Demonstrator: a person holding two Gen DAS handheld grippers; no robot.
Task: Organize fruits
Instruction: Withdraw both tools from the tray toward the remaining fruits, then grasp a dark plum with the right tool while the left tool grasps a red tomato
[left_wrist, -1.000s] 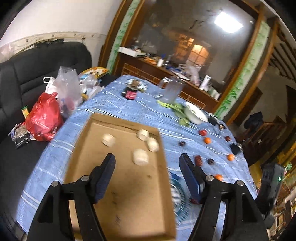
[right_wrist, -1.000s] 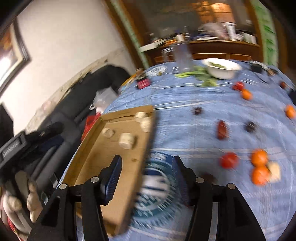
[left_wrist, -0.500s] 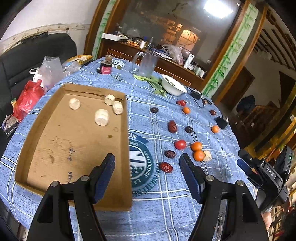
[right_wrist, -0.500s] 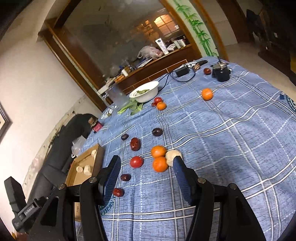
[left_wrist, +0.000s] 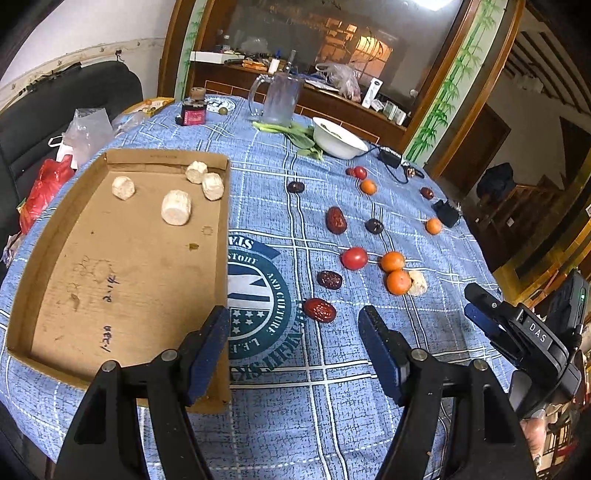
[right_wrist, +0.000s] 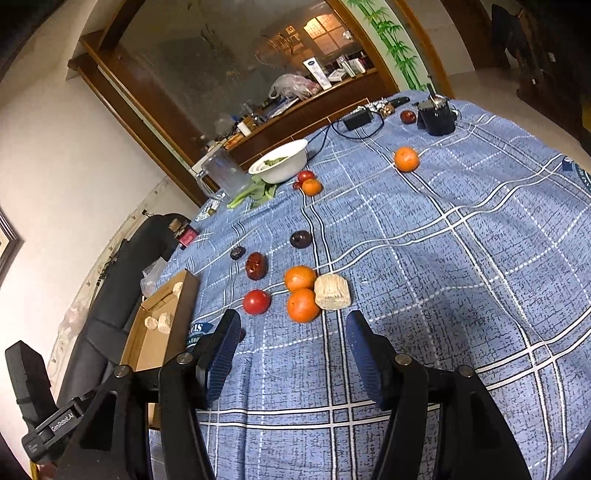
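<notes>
Orange fruits (right_wrist: 302, 291), 2 of them touching, lie mid-frame in the right wrist view with a pale chunk (right_wrist: 331, 291) against them and a tomato (right_wrist: 256, 301) just to their left. Right gripper (right_wrist: 291, 349) hovers just below them, jaws wide apart and empty. Left gripper (left_wrist: 293, 349), equally spread and empty, hangs over the blue checked tablecloth (left_wrist: 332, 406) beside the cardboard tray (left_wrist: 122, 258), which holds 4 pale chunks (left_wrist: 176, 206) in its upper part.

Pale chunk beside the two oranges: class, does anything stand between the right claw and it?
Nothing visible does. The right claw hangs open just short of the pale chunk; only bare tablecloth lies between, though the nearer orange touches the chunk's left side.
</notes>
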